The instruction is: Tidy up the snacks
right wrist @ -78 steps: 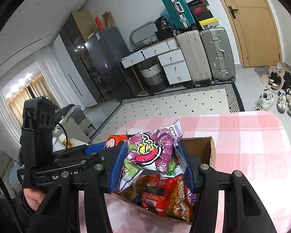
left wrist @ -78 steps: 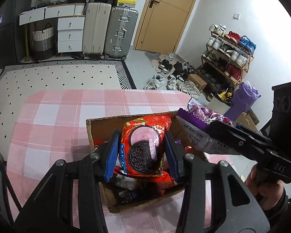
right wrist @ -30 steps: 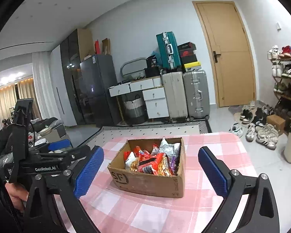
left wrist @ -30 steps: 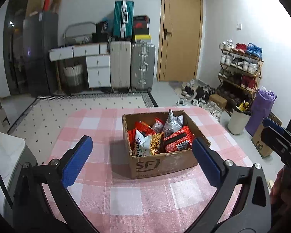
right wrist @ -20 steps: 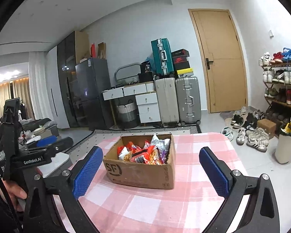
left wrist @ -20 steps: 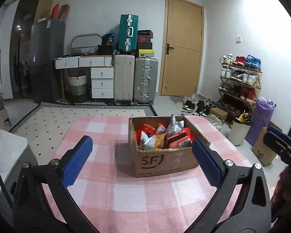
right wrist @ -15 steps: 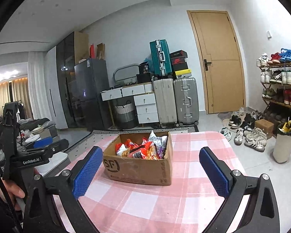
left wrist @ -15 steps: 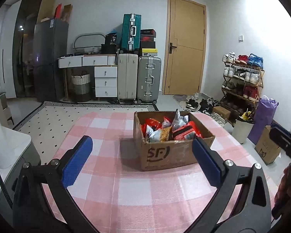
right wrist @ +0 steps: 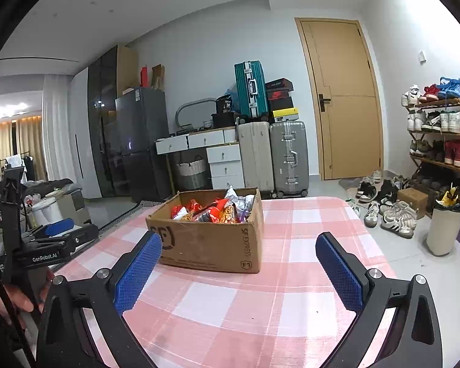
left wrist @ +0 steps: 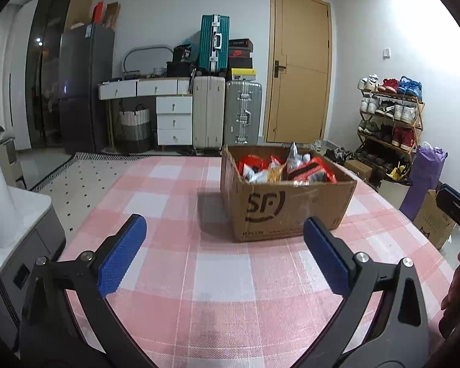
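Left wrist view showed my left tongs (left wrist: 222,253) spread wide with nothing between the blue pads, hanging over the near part of the bench (left wrist: 174,276) in its pink-and-white checked cloth. My right tongs (right wrist: 240,271) were equally agape and empty, and each pair poked into the edge of the other's view. One cardboard box (left wrist: 286,197) with the SF mark sat well ahead of both, toward the bench's far right — and every snack packet (left wrist: 309,170) I could see lay inside it, heaped to the rim. None lay loose on the cloth.

As I judged it, the packing step looked finished: the snacks were in the box and both tongs stood clear of it. If anything were left, it would call for reaching forward again to the box — to press the heap down or square the box on the bench — though I saw no flaps to close.

Counted: one box, two pairs of tongs, one bench. The packets I could not count exactly; from the right wrist view (right wrist: 213,210) I made out perhaps five or six overlapping wrappers, mostly red and orange, with one or two silvery ones standing up at the back.
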`<act>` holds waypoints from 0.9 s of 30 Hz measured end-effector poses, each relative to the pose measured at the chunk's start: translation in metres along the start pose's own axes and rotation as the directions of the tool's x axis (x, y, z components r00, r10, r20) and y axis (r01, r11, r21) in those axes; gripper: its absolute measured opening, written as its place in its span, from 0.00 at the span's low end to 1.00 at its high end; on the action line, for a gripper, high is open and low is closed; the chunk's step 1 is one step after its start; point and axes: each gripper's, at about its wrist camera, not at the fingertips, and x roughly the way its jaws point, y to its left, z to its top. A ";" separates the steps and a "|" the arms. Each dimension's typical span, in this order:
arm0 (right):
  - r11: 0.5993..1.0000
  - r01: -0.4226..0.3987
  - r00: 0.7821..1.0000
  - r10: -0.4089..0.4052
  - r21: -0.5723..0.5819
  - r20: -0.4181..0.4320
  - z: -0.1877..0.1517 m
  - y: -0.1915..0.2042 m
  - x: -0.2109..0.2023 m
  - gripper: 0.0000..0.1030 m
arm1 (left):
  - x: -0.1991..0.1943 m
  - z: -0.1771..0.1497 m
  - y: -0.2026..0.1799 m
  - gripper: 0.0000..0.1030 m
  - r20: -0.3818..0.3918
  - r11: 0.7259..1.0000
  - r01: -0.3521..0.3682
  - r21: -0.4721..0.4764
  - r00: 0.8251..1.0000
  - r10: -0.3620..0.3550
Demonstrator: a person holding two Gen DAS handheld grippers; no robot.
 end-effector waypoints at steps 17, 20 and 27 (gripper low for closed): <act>0.994 0.012 0.998 -0.020 -0.113 -0.066 -0.024 0.011 0.032 0.99 | 0.026 -0.027 -0.008 0.99 0.030 0.997 -0.055 0.048 0.998 0.053; 0.995 0.008 0.998 -0.013 -0.100 -0.054 -0.023 0.008 0.032 0.99 | 0.023 -0.027 -0.011 0.99 0.050 0.996 -0.049 0.071 0.998 0.045; 0.993 0.002 0.998 -0.010 -0.119 -0.065 -0.024 0.011 0.036 1.00 | 0.018 -0.026 -0.006 0.99 0.056 0.997 -0.063 0.037 0.997 0.061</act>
